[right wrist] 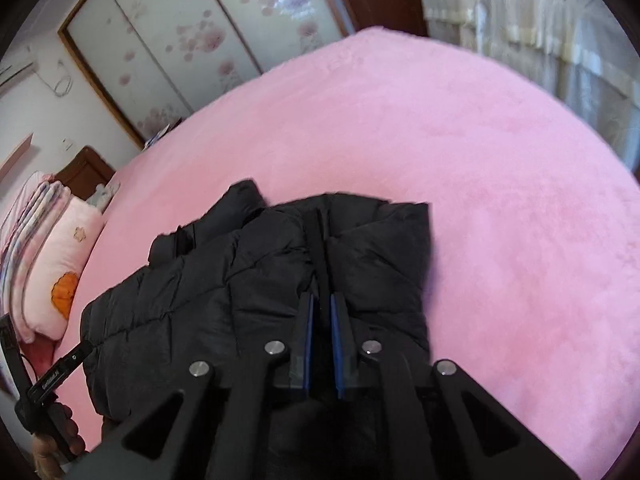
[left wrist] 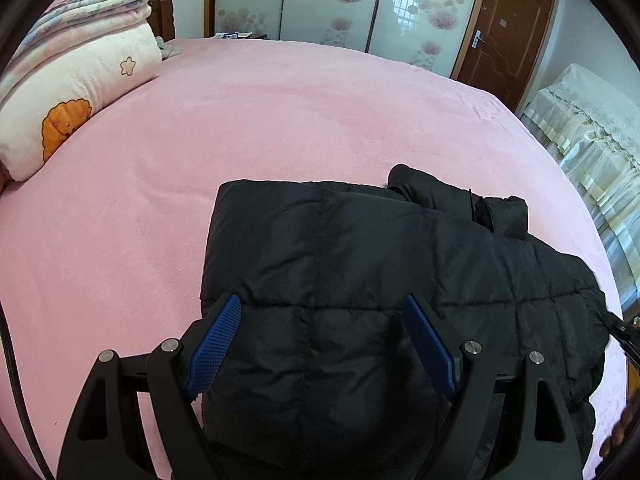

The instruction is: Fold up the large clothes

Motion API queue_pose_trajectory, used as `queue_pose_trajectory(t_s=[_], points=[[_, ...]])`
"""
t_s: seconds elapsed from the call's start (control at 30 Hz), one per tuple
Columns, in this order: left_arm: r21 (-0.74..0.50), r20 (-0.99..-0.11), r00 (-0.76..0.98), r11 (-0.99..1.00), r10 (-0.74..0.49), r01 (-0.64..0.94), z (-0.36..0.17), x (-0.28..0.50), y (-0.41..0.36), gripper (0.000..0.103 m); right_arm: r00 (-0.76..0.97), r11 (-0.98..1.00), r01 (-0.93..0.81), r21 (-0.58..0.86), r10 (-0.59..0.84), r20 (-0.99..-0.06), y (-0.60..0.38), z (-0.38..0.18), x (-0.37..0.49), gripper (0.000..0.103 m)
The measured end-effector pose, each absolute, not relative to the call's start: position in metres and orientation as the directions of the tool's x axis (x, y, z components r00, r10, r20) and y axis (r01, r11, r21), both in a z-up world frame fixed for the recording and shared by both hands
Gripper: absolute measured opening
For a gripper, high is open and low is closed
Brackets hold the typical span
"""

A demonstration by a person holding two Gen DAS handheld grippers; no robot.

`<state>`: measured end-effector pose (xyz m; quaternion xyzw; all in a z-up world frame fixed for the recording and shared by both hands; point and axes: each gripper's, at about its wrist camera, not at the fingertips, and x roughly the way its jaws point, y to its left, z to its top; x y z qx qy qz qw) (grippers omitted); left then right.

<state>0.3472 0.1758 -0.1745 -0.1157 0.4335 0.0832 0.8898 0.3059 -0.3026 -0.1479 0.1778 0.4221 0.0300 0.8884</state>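
A black quilted puffer jacket (left wrist: pixel 360 264) lies folded into a thick bundle on the near part of a bed covered with a pink blanket (left wrist: pixel 280 120), its collar (left wrist: pixel 460 200) lying at the far edge of the bundle. The left gripper (left wrist: pixel 324 312) hangs over the near end of the jacket with its blue-padded fingers (left wrist: pixel 218 340) spread wide apart, released, with quilted fabric showing between them but neither pad pressing on it. The right gripper (right wrist: pixel 322 304) is above the other side of the jacket; its fingers (right wrist: pixel 308 336) are drawn almost together, clenched, with only a dark slit between the pads, and the blurred view does not show whether any fabric is caught there. A stack of folded quilts (left wrist: pixel 76 64) sits at the head of the bed. Beyond the bed stand sliding wardrobe doors with a flower pattern (left wrist: pixel 332 0) and a brown door (left wrist: pixel 504 28).
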Motion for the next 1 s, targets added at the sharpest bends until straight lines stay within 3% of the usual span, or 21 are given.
queue_pose_trajectory(t_s=[0.23, 0.57, 0.87, 1.0], points=[[-0.075, -0.808, 0.585, 0.973, 0.069, -0.218, -0.194, 0.358, 0.159, 0.082, 0.628, 0.966, 0.178, 0.187, 0.035, -0.777, -0.311, -0.159, 0.271, 0.008], [0.021, -0.844, 0.518, 0.974, 0.139, -0.227, -0.220, 0.373, 0.151, 0.084, 0.565, 0.977, 0.178, 0.121, 0.000, -0.825, -0.293, -0.201, 0.286, 0.009], [-0.070, -0.833, 0.551, 0.974, 0.062, -0.215, -0.183, 0.349, 0.156, 0.087, 0.560, 0.977, 0.177, 0.119, -0.001, -0.829, -0.297, -0.168, 0.266, 0.014], [-0.063, -0.809, 0.587, 0.984, 0.047, -0.165, -0.150, 0.329, 0.149, 0.087, 0.576, 0.975, 0.171, 0.139, 0.015, -0.817, -0.297, -0.144, 0.253, 0.025]])
